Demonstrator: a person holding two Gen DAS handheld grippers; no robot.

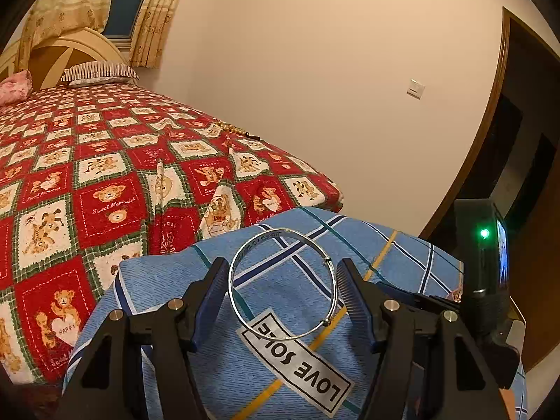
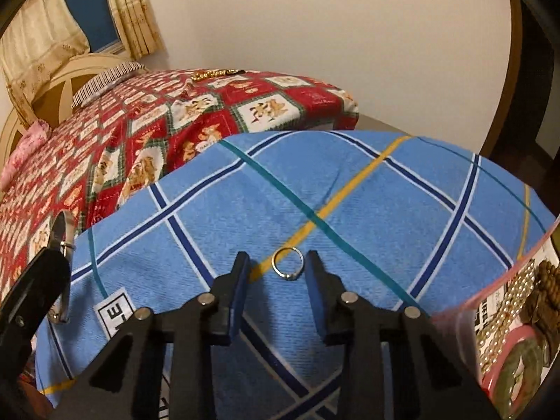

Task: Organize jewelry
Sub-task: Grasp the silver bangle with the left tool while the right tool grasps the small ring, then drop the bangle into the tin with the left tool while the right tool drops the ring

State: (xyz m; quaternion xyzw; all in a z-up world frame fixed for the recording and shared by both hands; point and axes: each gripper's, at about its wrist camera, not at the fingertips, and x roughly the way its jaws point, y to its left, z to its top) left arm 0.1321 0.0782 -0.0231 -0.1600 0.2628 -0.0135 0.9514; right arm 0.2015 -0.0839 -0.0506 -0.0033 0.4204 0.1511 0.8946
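Note:
A silver bangle [image 1: 283, 281] lies on the blue plaid cloth [image 1: 385, 266], between the spread fingers of my left gripper [image 1: 281, 273]. The fingers flank it and seem just clear of it. In the right wrist view the bangle [image 2: 63, 245] shows at the far left beside the left gripper's finger. A small silver ring [image 2: 288, 264] lies on the cloth [image 2: 350, 192] between the open fingers of my right gripper [image 2: 278, 262], untouched. A clear container [image 2: 518, 315] with beads and a green bangle stands at the right edge.
A bed with a red teddy-bear quilt [image 1: 105, 175] lies behind the blue cloth. A gold bead string [image 1: 232, 128] rests near its far edge, seen also in the right wrist view [image 2: 210, 74]. A white "LOVE SOLE" label [image 1: 297, 360] is on the cloth. A doorway is at the right.

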